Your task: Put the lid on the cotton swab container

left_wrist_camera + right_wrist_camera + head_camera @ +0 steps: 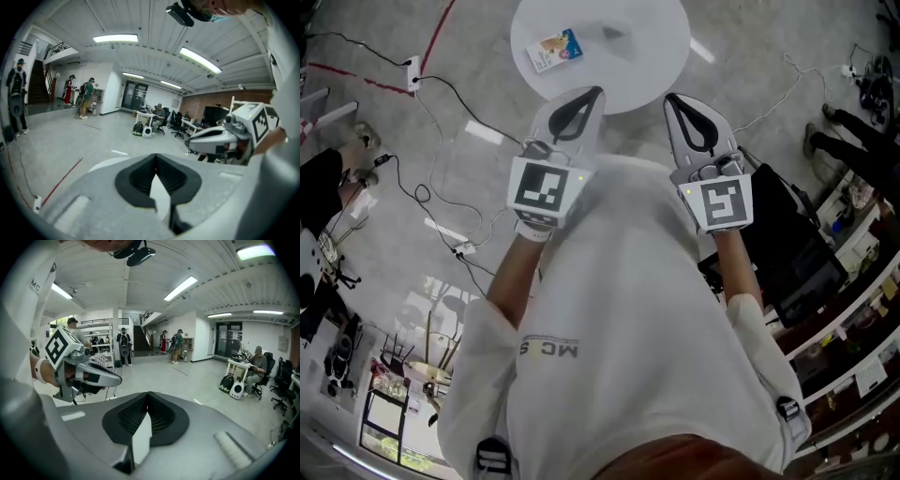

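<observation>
**Head view.** You hold both tools at chest height, side by side and angled slightly toward each other, short of the round white table (661, 66). The left hand-held gripper (592, 97) and the right hand-held gripper (673, 101) are clenched and empty. A blue-and-white packet (554, 49) lies on the table and is probably the swab container. A faint item (614, 34) near it may be the lid, but it is too small to confirm. Lower both tools, release the jaws, then take the lid by its rim.

**Left gripper view.** The tips meet with nothing between them. The tool points roughly level across the room.

**Right gripper view.** The tips meet here too, again with nothing between them. The left tool shows alongside.
</observation>
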`<state>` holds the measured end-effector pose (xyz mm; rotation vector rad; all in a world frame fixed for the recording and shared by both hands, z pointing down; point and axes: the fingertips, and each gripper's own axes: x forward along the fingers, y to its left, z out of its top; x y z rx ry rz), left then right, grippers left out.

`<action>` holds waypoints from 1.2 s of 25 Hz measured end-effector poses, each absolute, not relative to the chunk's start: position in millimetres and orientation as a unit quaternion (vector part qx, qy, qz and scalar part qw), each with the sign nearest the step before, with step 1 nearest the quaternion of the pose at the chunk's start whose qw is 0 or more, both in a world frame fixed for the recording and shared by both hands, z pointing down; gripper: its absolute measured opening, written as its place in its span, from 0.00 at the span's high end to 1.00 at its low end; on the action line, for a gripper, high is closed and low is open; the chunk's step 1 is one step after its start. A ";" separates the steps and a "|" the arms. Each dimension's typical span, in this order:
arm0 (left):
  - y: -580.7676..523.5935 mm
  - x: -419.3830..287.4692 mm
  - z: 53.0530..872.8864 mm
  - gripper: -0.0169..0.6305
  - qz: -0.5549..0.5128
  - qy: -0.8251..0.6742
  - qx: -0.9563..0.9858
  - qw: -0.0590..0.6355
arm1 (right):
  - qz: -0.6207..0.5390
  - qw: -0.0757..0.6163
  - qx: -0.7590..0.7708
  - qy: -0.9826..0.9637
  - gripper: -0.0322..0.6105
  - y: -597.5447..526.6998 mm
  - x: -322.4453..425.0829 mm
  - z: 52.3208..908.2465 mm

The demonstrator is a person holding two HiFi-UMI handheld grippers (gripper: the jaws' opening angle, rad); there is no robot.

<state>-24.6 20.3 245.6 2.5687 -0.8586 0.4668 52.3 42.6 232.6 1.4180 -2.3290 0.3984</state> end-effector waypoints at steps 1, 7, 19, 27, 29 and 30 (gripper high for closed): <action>10.3 -25.8 249.7 0.98 0.169 -0.306 0.916 0.197 | 0.148 0.196 0.500 -0.831 0.95 35.0 51.0 234.4; -27.8 -21.9 274.3 0.97 0.183 -0.302 0.912 0.206 | 0.154 0.230 0.449 -0.849 0.95 -2.5 46.7 272.0; -62.9 -7.9 339.3 0.97 0.208 -0.311 0.898 0.233 | 0.136 0.252 0.423 -0.860 0.95 -69.7 46.9 329.8; -92.0 -11.2 384.8 0.98 0.207 -0.320 0.890 0.251 | 0.147 0.281 0.423 -0.849 0.95 -98.6 42.4 391.4; -97.5 -13.0 398.6 0.97 0.208 -0.320 0.888 0.257 | 0.151 0.294 0.426 -0.842 0.95 -105.4 43.0 408.7; -99.9 -12.9 405.3 0.97 0.212 -0.320 0.887 0.257 | 0.151 0.300 0.426 -0.840 0.95 -108.6 44.0 416.5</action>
